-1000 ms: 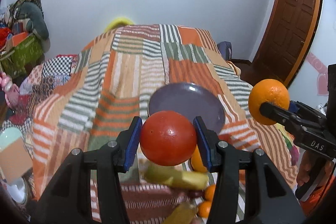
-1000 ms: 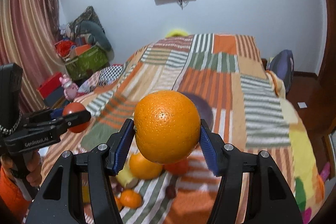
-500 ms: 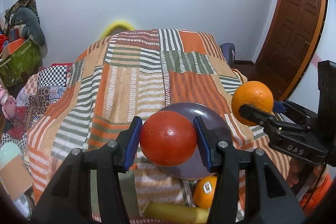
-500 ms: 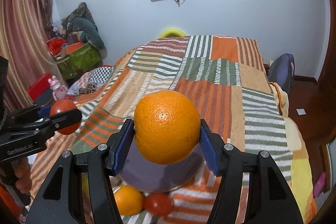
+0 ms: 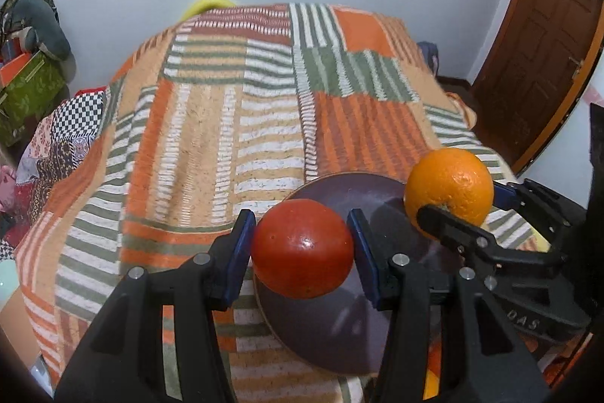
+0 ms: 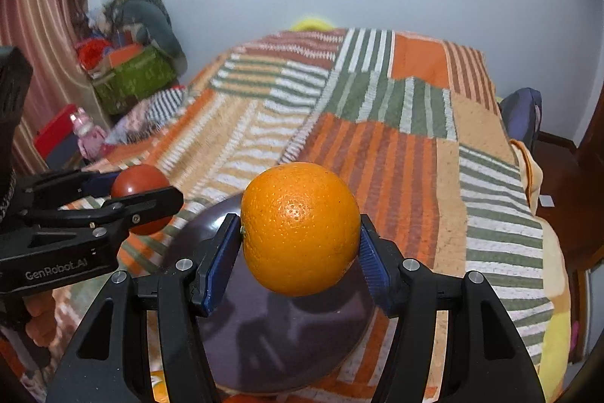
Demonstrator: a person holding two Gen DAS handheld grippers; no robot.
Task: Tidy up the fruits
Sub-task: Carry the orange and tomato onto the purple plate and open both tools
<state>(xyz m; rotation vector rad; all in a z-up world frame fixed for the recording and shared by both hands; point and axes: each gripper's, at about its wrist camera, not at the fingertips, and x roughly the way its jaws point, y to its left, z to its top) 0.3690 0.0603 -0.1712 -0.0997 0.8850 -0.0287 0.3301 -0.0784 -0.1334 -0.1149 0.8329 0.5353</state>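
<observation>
Striped patchwork bedspread [image 5: 234, 138]: work surface. Round dark purple plate [image 6: 287, 342], 6 o'clock: destination, bare. Dimpled orange [image 6: 300, 227]: clamped in right gripper [image 6: 300, 261] above plate. Glossy red tomato [image 5: 302, 248]: clamped in left gripper [image 5: 302, 255], poised for placing.

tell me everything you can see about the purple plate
The purple plate is round, dark and glossy, likely ceramic or plastic, with faint reflections on its surface. It lies flat on the striped blanket near the bed's front edge. Nothing rests on it: the orange in the right gripper and the red tomato in the left gripper hang above it.
</observation>
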